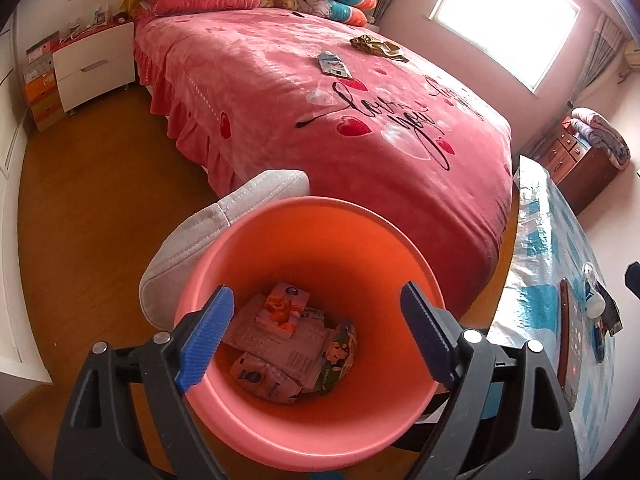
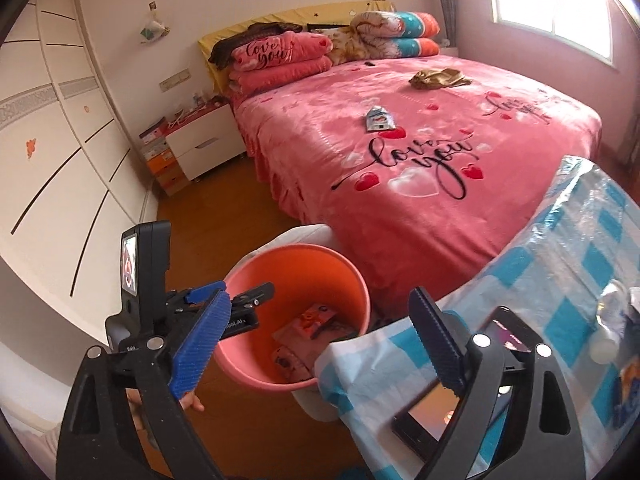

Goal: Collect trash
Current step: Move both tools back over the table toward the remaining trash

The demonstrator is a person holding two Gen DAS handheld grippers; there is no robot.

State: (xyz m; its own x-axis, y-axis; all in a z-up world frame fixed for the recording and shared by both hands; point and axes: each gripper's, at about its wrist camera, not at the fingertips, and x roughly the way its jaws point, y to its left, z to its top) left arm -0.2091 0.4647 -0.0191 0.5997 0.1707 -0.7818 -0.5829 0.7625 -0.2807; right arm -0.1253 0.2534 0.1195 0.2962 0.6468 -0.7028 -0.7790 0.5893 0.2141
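An orange-pink trash bin (image 1: 360, 224) stands on the wooden floor by the foot of the bed, with several wrappers and paper packets (image 1: 288, 340) inside. My left gripper (image 1: 316, 340) is open and empty right above the bin's mouth. In the right wrist view the bin (image 2: 352, 276) sits lower centre, and my right gripper (image 2: 320, 344) is open and empty above the bin's rim and the table corner. A small blue-white packet (image 2: 379, 118) and a crumpled gold wrapper (image 2: 438, 77) lie on the pink bed; both show in the left wrist view, packet (image 1: 335, 65) and wrapper (image 1: 378, 46).
The pink bed (image 1: 320, 120) fills the middle. A table with a blue checked plastic cover (image 2: 560, 264) stands at right, holding a phone (image 2: 432, 420) and small items. A grey-white cushion (image 1: 224, 224) lies behind the bin. A white nightstand (image 2: 204, 140) and wardrobe (image 2: 52, 140) are at left.
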